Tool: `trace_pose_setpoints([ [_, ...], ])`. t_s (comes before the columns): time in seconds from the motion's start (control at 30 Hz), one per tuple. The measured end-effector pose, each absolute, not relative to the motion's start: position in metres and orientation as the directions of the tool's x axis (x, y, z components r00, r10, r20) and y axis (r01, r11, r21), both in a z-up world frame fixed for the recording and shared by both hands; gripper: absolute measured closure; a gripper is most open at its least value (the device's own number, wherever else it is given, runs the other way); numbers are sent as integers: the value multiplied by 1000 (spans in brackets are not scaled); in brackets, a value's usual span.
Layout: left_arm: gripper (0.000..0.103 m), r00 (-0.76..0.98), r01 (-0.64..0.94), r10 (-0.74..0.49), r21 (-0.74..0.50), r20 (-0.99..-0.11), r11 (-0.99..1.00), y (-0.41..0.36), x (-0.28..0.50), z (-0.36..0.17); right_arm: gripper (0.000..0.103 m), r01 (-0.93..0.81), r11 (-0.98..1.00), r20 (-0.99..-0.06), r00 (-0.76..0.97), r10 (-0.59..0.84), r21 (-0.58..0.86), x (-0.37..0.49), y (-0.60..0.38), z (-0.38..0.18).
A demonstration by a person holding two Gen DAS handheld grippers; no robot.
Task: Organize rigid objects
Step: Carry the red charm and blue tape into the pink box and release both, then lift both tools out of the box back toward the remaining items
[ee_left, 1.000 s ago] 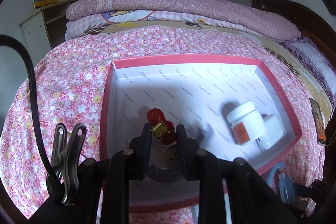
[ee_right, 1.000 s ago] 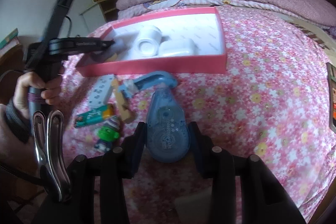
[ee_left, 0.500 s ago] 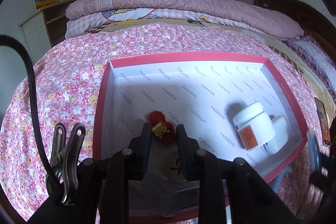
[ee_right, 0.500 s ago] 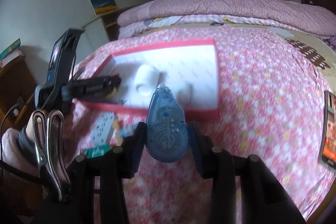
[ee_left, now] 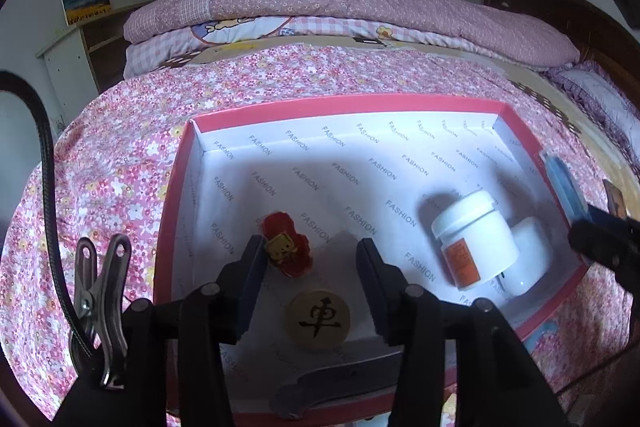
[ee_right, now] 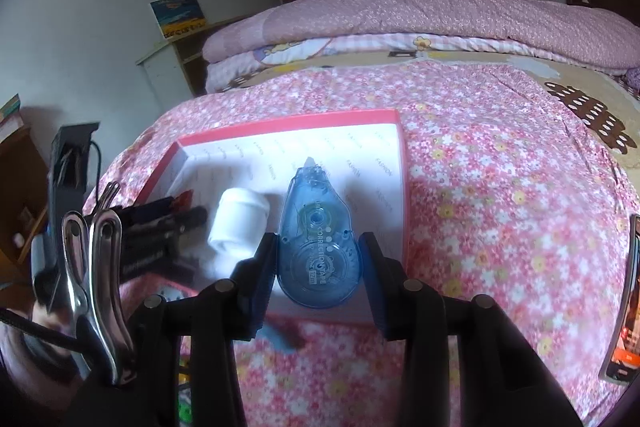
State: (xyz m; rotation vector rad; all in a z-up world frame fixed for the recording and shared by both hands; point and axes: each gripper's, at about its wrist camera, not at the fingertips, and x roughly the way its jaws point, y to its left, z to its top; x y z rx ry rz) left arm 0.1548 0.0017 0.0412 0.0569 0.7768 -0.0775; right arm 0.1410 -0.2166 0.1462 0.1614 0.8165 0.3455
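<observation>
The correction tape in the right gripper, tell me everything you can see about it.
The correction tape is a teardrop-shaped dispenser of translucent blue plastic, its inner reels showing through and "CORRECTION TAPE" printed on it. Its pale tip points away from the camera. The right gripper is shut on its wide rear end, one pad on each side. It hangs above the near edge of the pink box.

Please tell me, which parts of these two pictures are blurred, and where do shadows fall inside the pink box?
Left wrist view: sharp; the white jar throws a soft shadow up-left on the pink box floor.
Right wrist view: correction tape is sharp, lower left edge and bedspread below the box are smeared; the fisheye bends the bed.
</observation>
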Motion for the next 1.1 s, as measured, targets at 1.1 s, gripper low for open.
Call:
trace_pose_setpoints([
  [1.1,49,702,68,-51,-5,-710,998,4,155,44,60,-239,945,-706,629,327,224,176,-203,143],
])
